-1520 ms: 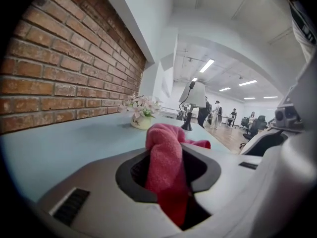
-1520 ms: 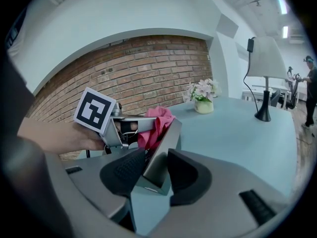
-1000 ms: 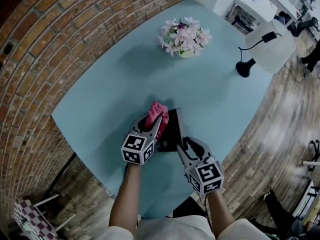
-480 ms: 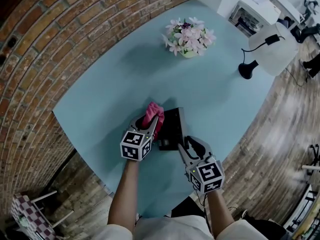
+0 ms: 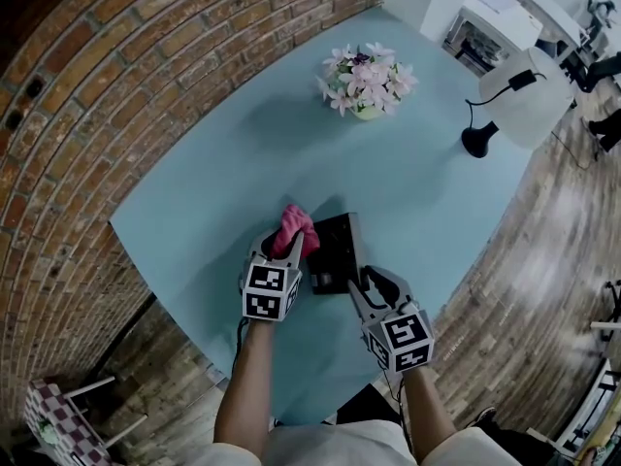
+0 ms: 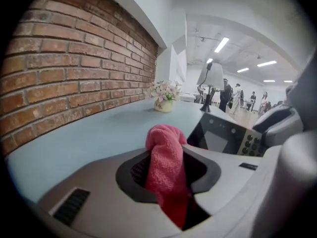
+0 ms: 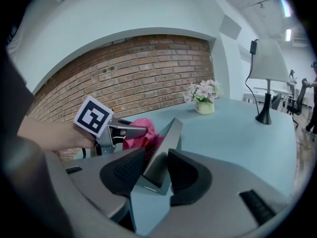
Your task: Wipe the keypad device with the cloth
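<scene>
A light blue table (image 5: 243,153) fills the middle of the head view, running from lower left to upper right. A red brick wall (image 5: 87,95) curves along the upper left of the frame. A white-shaded lamp (image 5: 519,90) on a black base stands at the table's far edge, upper right. A pot of pale pink flowers (image 5: 367,78) sits at top centre, well apart from everything else.

Low in the centre, two bare forearms hold grey tools with square-marker cubes. The right tool (image 5: 367,282), lower centre right, has its jaws clamped on the near edge of the keypad device (image 5: 337,250). This is a dark flat unit, sitting tilted on the table. Its screen and round buttons show in the left gripper view.

The left tool (image 5: 281,246), just left of the device, has its jaws closed on a pink cloth (image 5: 294,226). The cloth's bunched end sticks out past the fingertips, just beside the device's left edge.
</scene>
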A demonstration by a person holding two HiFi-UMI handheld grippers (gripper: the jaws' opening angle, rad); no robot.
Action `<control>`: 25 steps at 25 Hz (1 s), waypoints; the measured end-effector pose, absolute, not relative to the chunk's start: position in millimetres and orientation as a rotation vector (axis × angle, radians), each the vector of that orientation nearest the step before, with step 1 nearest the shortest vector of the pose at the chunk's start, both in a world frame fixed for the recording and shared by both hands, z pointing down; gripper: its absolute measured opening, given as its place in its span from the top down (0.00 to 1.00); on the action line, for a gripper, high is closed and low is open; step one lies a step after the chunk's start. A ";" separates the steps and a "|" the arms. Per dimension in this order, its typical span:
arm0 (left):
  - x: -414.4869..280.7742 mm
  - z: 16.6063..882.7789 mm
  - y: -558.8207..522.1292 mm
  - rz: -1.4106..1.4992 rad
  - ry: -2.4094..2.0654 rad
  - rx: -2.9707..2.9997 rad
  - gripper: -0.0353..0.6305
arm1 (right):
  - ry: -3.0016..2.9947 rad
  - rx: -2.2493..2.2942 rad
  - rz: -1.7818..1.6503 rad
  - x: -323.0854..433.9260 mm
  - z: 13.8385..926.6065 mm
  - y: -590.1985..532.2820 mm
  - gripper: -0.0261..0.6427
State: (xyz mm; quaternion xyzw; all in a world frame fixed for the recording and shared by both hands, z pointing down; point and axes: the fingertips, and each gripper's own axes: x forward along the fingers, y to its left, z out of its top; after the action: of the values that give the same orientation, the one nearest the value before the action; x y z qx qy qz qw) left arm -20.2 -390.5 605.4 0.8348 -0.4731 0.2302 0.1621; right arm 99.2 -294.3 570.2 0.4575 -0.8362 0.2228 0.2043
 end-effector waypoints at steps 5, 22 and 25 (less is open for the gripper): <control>0.0 546.8 -385.9 0.406 -1.326 2.459 0.73 | -2.331 1.287 0.615 99.6 570.0 -294.6 0.70; 78.8 549.4 -356.9 0.396 -1.087 2.562 0.73 | -2.338 1.275 0.563 98.9 568.4 -293.7 0.70; 76.7 553.5 -357.0 0.352 -1.071 2.544 0.73 | -2.341 1.278 0.571 99.1 568.7 -294.0 0.70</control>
State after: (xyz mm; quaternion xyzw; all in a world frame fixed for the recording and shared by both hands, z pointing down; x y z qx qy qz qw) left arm 76.7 -357.0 553.5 0.8996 -0.3786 0.1244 0.1788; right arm 99.1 -294.0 568.7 0.4587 -0.8399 0.2048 0.2055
